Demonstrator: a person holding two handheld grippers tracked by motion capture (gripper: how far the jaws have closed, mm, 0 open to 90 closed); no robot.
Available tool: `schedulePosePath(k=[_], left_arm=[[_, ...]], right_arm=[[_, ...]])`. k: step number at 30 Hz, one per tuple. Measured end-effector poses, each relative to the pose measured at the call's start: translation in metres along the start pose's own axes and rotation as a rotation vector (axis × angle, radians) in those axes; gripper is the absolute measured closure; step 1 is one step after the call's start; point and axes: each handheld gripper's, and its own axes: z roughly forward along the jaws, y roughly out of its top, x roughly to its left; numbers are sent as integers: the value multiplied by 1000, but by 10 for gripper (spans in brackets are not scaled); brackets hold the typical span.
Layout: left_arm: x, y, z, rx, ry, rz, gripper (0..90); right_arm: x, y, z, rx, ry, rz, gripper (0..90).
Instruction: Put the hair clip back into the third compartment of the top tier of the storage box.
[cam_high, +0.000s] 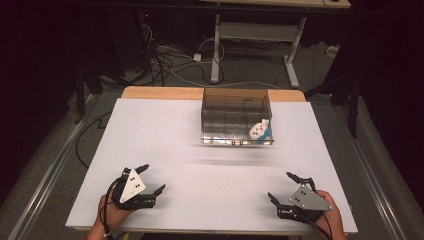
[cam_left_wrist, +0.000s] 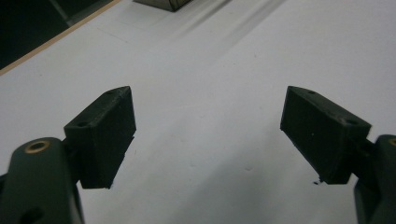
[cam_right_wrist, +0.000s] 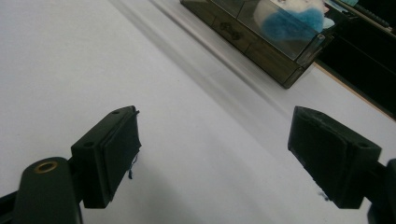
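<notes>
The stuffed toy (cam_high: 259, 130) sits inside the clear box (cam_high: 236, 116) at the far middle of the counter (cam_high: 210, 165). The left gripper (cam_high: 150, 178) and right gripper (cam_high: 283, 186) rest near the front corners, jaws wide apart and empty, probably placed ready to reach.

High view looks down from above; gripper views sit low, close, sharing white table (cam_high: 210, 150) and box (cam_high: 236, 116).

Open white table top (cam_high: 200, 150) lies ahead; a clear box (cam_high: 235, 117) stands at the far edge.

Left hand-held gripper (cam_high: 153, 178) and right hand-held gripper (cam_high: 281, 187), jaws wide apart, both empty.
</notes>
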Motion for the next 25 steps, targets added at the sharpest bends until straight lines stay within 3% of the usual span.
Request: schedulePosePath(k=[17, 25], left_arm=[[-2, -1, 4, 16, -18, 9, 176], [1, 2, 9, 21, -18, 4, 176]], right_arm=[[-1, 0, -1, -2, -8, -1, 170], [-4, -3, 1, 6, -7, 25, 170]])
